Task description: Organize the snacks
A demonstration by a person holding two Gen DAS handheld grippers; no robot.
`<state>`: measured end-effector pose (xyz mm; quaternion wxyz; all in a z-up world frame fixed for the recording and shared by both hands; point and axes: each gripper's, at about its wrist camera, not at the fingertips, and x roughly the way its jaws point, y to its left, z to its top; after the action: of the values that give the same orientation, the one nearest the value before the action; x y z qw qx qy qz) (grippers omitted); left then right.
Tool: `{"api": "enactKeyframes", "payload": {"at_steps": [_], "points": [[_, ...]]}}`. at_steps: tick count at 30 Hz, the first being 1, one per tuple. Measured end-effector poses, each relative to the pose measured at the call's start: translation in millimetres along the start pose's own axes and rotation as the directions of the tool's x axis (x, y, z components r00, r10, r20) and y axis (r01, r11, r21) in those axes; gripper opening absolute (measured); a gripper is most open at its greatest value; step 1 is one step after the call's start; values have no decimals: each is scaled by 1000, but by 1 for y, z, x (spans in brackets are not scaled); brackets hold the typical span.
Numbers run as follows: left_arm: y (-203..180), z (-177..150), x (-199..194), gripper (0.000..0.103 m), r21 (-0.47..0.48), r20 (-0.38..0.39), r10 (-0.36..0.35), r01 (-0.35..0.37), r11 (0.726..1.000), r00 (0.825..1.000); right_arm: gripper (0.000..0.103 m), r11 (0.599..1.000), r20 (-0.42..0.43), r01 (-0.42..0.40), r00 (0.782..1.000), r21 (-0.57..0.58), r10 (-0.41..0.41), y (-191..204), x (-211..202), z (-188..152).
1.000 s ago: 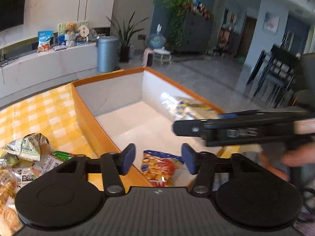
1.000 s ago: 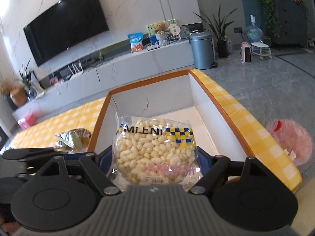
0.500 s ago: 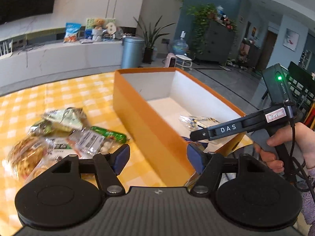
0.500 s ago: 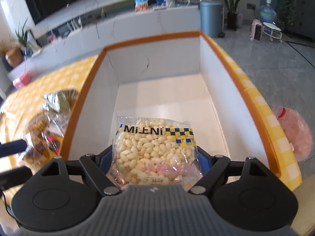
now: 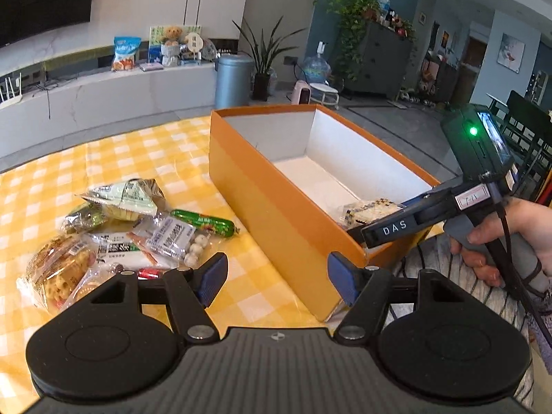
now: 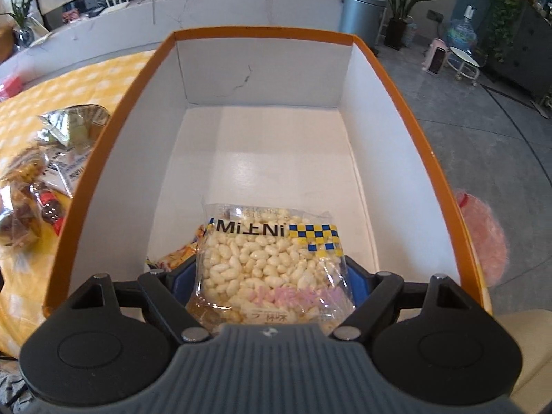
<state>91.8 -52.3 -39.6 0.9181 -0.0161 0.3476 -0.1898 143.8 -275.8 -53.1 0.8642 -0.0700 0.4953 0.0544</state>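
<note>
Right wrist: right gripper (image 6: 270,276) clamped on puffs bag (image 6: 272,258), lowered inside box (image 6: 241,158) for drop-off; left gripper (image 5: 277,284) released, empty, facing counter (image 5: 145,158) pile.

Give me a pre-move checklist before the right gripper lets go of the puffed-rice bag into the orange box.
1. Bag held: ok. The right gripper has its jaws closed on the puffed-rice bag.
2. Bag inside the walls: ok. It sits within the orange box, at the near end.
3. Landing spot: not ok. Another snack packet lies partly under the bag.
4. Bag touching the floor of the box: cannot tell.
5. Left gripper out of the way: ok. It is empty, jaws open after widening just now, outside the box.
6. Snacks still waiting: ok. The pile lies on the checked cloth beside the box.
</note>
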Motion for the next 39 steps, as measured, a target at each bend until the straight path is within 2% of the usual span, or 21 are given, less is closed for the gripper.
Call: {"api": "enactKeyframes", "payload": {"at_steps": [4,9,11,16,20,23,27,30,34,37,39], "points": [[3,-2,-1,78,-4,-15,12,-12,1000,1000,83,1000,-17,13,1000,-1,-13,1,1,2],[20,4,-9,78,-90,-68,107,-112,990,992,93,998,-6,59,998,7,-59,1,-4,3],[31,5,-21,79,-130,-64,144,-151,980,988,100,998,48,59,997,38,-61,-2,-15,2],[70,-4,-60,82,-216,-31,235,-236,947,972,100,996,182,85,979,30,-89,12,-49,7],[105,-14,-84,83,-337,-30,328,-318,886,944,100,1000,311,-10,951,29,1,44,-83,17],[125,-19,-93,83,-401,-41,337,-324,857,941,100,993,372,-114,921,-22,114,83,-100,21],[143,-25,-95,83,-444,-53,328,-317,838,943,100,967,342,-197,908,-163,243,147,-93,26],[152,-33,-96,83,-454,-60,315,-307,837,947,100,948,272,-214,922,-236,276,193,-68,18],[165,-43,-93,83,-484,-84,294,-297,823,952,100,937,191,-262,932,-232,308,237,-23,5],[171,-49,-88,83,-489,-109,280,-297,820,954,100,905,172,-324,910,-275,378,257,-4,-6],[173,-52,-83,83,-487,-131,281,-309,817,951,100,896,174,-321,907,-306,384,267,2,-11]]}}
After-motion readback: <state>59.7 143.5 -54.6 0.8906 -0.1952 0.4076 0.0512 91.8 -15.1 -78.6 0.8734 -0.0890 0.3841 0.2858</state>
